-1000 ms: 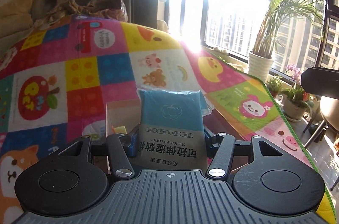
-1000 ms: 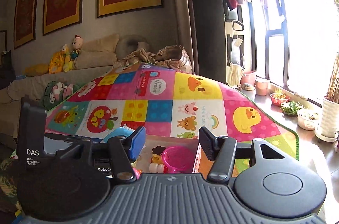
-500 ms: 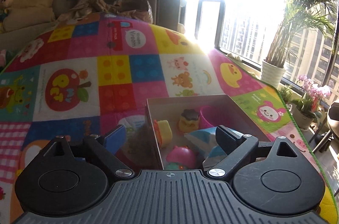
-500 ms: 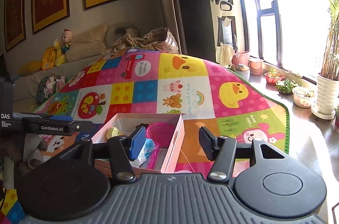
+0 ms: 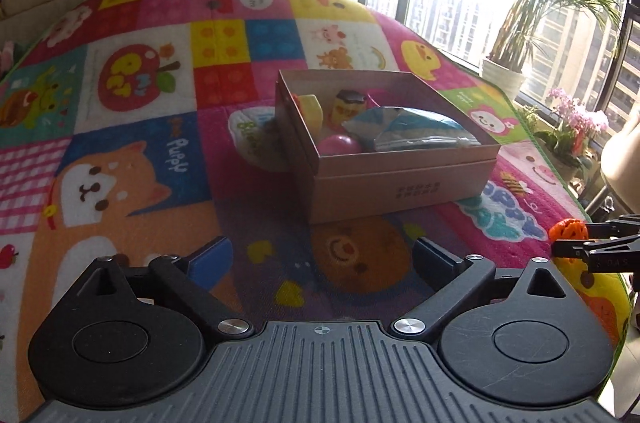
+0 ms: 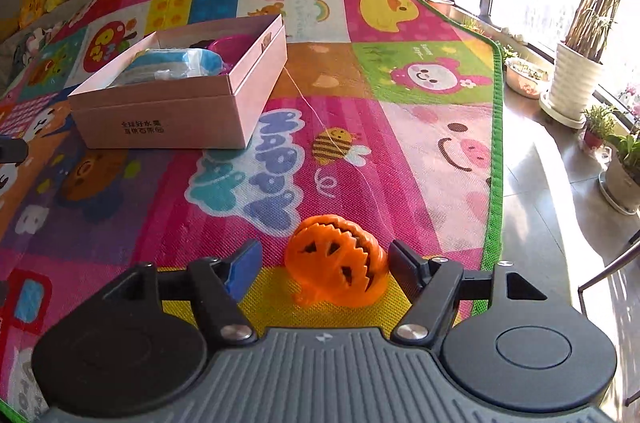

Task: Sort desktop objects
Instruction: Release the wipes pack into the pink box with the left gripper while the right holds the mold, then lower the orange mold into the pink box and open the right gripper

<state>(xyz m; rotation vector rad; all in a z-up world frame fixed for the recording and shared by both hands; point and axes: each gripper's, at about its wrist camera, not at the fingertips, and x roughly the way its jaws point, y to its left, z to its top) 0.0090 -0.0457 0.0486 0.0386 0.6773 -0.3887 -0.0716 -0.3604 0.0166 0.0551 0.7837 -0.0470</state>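
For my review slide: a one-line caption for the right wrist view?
Right hand-held gripper, jaws opening, straddles an orange pumpkin toy on the play mat; filled cardboard box behind.

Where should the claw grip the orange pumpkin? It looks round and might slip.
Grip the pumpkin across its ribbed sides, coming from above and behind as the right claw does now. Its carved face points up and toward the camera, so the solid flanks face the pads. The jaws are opening, with the pumpkin between them, not yet pressed.
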